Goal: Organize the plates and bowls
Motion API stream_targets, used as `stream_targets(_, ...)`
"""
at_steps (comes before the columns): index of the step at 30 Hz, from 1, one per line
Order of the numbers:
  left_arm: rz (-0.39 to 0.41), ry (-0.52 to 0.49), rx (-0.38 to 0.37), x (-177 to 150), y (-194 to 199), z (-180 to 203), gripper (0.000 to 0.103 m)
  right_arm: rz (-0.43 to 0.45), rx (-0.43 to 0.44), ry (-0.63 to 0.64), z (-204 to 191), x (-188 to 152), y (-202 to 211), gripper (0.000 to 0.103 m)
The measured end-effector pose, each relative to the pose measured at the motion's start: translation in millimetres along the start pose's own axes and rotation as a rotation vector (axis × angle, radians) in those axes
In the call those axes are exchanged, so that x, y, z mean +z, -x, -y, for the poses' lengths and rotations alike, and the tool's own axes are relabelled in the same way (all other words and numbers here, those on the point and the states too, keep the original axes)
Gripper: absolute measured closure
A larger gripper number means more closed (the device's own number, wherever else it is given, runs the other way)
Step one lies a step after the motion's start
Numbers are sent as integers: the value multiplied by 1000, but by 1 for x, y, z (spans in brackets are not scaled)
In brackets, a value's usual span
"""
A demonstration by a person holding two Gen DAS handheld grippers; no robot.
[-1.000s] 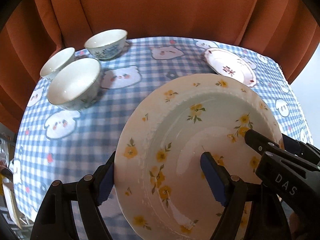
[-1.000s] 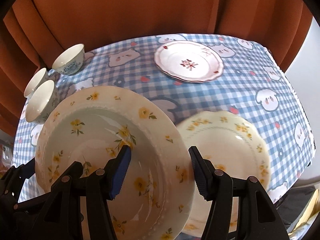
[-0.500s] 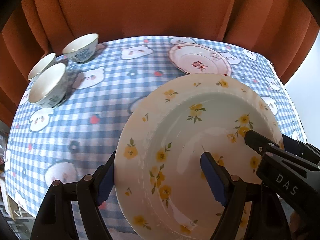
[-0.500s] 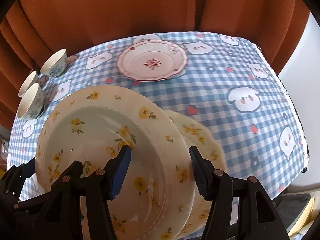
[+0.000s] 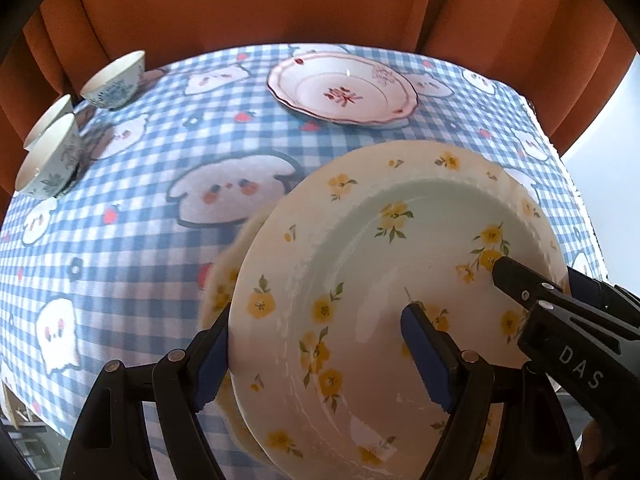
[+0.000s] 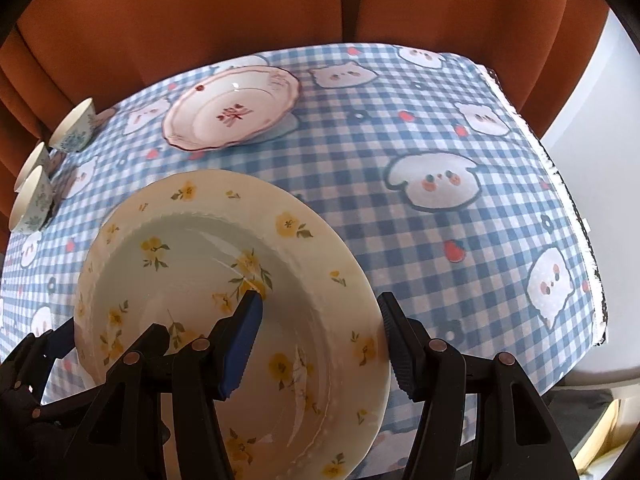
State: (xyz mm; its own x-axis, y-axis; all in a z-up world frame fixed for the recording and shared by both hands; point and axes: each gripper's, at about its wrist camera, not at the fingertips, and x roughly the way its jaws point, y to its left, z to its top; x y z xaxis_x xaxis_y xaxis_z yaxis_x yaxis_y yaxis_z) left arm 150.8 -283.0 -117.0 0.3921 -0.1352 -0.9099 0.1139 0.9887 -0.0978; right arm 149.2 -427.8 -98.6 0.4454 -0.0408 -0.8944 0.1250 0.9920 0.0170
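While both grippers, left (image 5: pixel 316 354) and right (image 6: pixel 320 338), clamp the yellow-flowered plate (image 5: pixel 400 288), pink plate (image 5: pixel 342 88) and bowls (image 5: pixel 50 160) await stacking.

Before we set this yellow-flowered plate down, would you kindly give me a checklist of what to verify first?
1. Left gripper on the held plate: ok, one finger on each side of the rim.
2. Right gripper on the far rim: ok, one finger inside and one outside.
3. Lower plate under the held plate: ok, its matching yellow-flowered edge shows at the left.
4. The two plates centred on each other: cannot tell, since most of the lower plate is hidden.
5. Gap between the two plates: cannot tell.
6. Red-patterned plate and bowls out of the way: ok, they sit apart toward the far side.
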Motion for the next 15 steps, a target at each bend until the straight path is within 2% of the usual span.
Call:
stream_targets(6, -27, 13, 3, -1, -14, 10, 22, -16, -6, 3, 13, 2, -12, 41)
stream_targets(15, -46, 56, 17, 1, -26, 5, 21, -32, 0, 45, 9, 8, -25, 41)
